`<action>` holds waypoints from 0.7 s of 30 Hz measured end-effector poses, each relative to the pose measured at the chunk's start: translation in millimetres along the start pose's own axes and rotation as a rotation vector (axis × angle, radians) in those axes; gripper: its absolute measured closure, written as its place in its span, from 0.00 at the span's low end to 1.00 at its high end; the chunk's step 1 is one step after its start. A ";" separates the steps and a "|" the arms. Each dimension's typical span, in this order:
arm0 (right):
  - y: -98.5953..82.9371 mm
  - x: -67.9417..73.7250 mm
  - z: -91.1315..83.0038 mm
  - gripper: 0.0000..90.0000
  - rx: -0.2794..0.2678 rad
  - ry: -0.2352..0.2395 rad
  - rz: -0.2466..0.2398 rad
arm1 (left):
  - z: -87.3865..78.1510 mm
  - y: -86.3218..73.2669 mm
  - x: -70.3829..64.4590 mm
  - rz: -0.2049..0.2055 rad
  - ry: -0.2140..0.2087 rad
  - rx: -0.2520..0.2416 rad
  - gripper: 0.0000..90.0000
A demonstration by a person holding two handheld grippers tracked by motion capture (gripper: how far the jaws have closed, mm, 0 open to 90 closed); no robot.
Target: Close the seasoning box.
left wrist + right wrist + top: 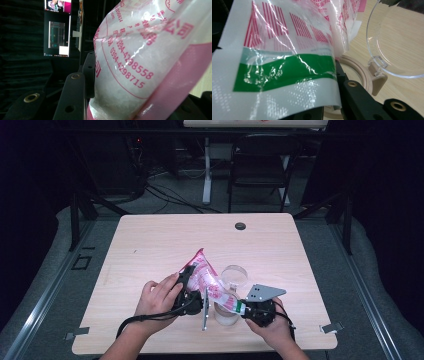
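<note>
One bag [204, 272], one jar [227, 307], two grippers.
Left gripper [187, 272] and right gripper [241, 308] both clamped on the bag; white granules inside, held over the open-lidded jar.

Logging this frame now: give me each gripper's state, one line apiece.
Left gripper: closed on the upper part of the pink-printed bag.
Right gripper: closed on the bag's green-striped end, above the open jar.
</note>
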State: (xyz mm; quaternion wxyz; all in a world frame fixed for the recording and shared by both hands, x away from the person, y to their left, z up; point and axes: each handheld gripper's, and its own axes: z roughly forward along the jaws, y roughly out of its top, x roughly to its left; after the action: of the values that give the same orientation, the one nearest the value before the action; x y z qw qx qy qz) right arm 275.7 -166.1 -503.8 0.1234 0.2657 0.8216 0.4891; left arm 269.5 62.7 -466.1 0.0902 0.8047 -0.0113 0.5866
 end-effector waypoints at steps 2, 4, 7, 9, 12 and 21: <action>0.0 -0.2 -0.1 1.00 0.000 -0.001 0.000 | 0.3 0.1 0.2 -0.001 0.002 -0.005 0.70; -0.1 -0.2 0.0 1.00 -0.004 -0.002 0.004 | 0.2 0.2 0.5 0.001 0.002 -0.005 0.70; 0.1 -0.1 -0.2 1.00 -0.002 -0.002 0.002 | 0.3 0.2 0.4 0.001 0.001 -0.006 0.70; 0.0 -0.2 -0.1 1.00 0.000 -0.003 0.000 | 0.3 0.1 0.3 0.002 -0.002 -0.004 0.70; 0.0 0.1 0.2 1.00 -0.001 -0.002 0.000 | -0.4 0.1 0.2 0.005 0.001 -0.003 0.71; -0.1 -0.4 0.2 1.00 -0.007 -0.003 0.006 | -0.9 0.7 0.9 0.010 0.010 -0.009 0.71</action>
State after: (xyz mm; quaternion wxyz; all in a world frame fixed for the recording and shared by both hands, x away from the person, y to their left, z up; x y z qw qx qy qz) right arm 276.1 -166.3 -504.0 0.1242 0.2682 0.8189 0.4920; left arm 268.8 62.3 -464.8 0.0909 0.8014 -0.0174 0.5909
